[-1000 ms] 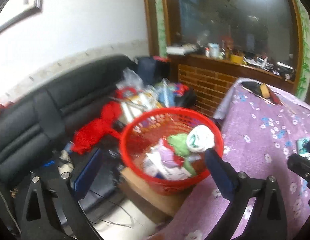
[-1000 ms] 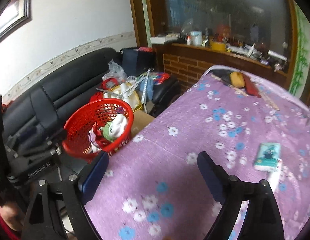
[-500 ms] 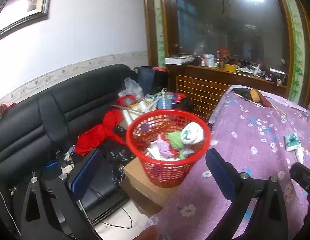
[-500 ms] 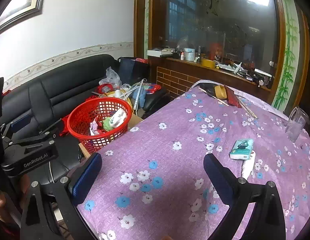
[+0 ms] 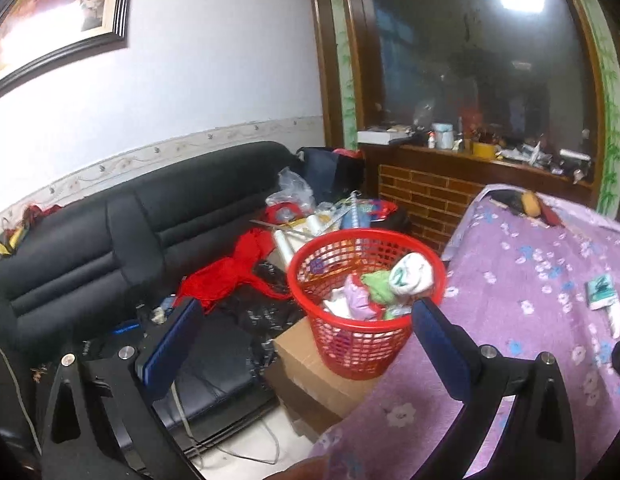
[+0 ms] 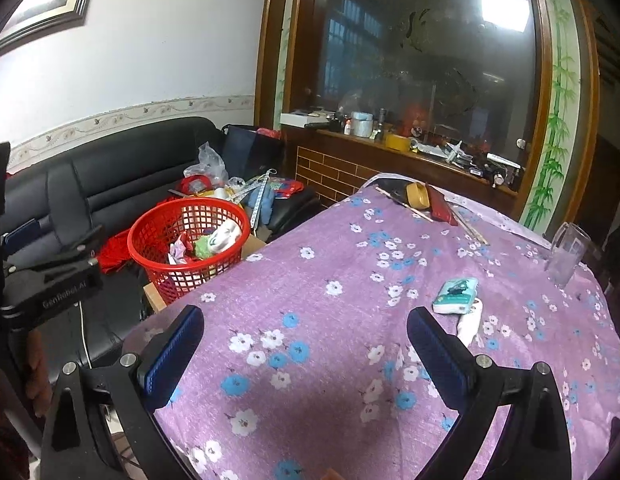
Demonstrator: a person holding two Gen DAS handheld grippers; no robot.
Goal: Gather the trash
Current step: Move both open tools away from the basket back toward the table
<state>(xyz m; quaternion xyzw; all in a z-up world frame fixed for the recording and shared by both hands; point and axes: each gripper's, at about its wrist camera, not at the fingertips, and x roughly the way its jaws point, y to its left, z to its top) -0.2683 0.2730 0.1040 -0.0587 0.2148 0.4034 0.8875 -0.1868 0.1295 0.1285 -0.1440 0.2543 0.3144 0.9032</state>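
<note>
A red mesh basket (image 5: 368, 312) (image 6: 190, 240) holding crumpled paper and wrappers stands on a cardboard box (image 5: 322, 376) beside the table. On the purple flowered tablecloth (image 6: 330, 340) lie a teal tissue packet (image 6: 456, 290) (image 5: 600, 286) and a white piece (image 6: 470, 322) just below it. My right gripper (image 6: 306, 344) is open over the cloth, nothing between its fingers, the packet ahead to the right. My left gripper (image 5: 306, 332) is open and empty, in front of the basket. In the right wrist view the left gripper's black body (image 6: 50, 280) shows at the left edge.
A black sofa (image 5: 122, 240) piled with red cloth (image 5: 230, 276), bags and clutter sits behind the basket. On the table's far end lie a tape roll (image 6: 416, 196), sticks and a red item; a clear glass (image 6: 568, 254) stands at right. A cluttered wooden ledge (image 6: 410, 148) lies beyond.
Both grippers have drawn back from the basket, which now looks smaller and farther. The right view has swung over the table, bringing the glass and more cloth into sight. Both remain empty.
</note>
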